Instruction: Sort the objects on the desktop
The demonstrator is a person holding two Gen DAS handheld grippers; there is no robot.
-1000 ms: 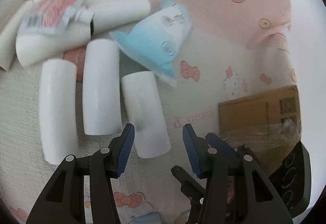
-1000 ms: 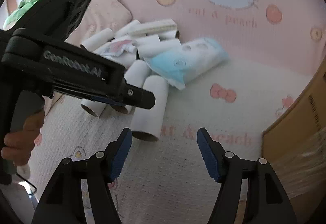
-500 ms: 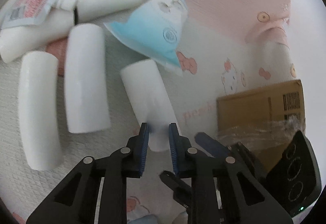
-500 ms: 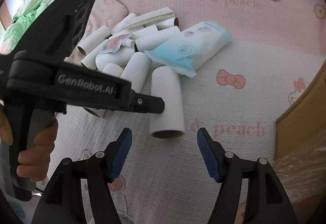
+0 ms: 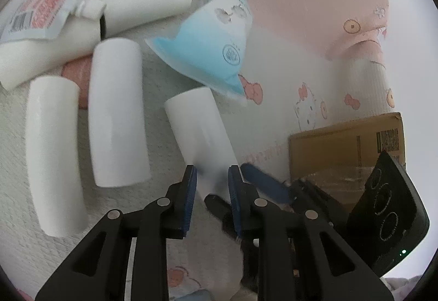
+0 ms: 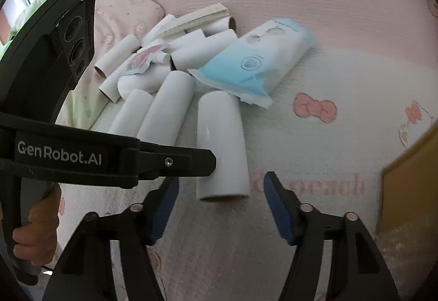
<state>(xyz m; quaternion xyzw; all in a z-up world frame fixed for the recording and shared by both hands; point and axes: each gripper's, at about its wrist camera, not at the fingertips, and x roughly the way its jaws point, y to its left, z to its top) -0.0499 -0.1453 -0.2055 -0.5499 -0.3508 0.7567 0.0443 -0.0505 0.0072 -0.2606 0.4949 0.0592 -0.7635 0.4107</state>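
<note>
A white paper tube [image 5: 197,123] lies on the Hello Kitty sheet, apart from the pile. My left gripper [image 5: 212,172] has the tube's near end between its blue pads; the pads press its sides while the jaws are opening a little. From the right wrist, the left gripper [image 6: 210,161] reaches in from the left onto the tube [image 6: 220,136]. My right gripper [image 6: 221,179] straddles the tube's near end with a gap on both sides, its jaws closing. A blue wipes pack [image 5: 208,46] and a pink pouch [image 5: 43,8] lie among several more tubes [image 5: 115,123].
A cardboard box [image 5: 345,145] stands at the right, close to the right gripper's fingers [image 5: 262,182]. A flat cream board [image 6: 197,19] tops the pile. A pink pillow [image 6: 123,11] lies behind. A person's hand [image 6: 35,235] holds the left gripper's handle.
The left jaws went from wide to narrow around the tube's near end, and the tube swung away from the pile. The right gripper moved in toward the tube's end, and its jaws narrowed.
</note>
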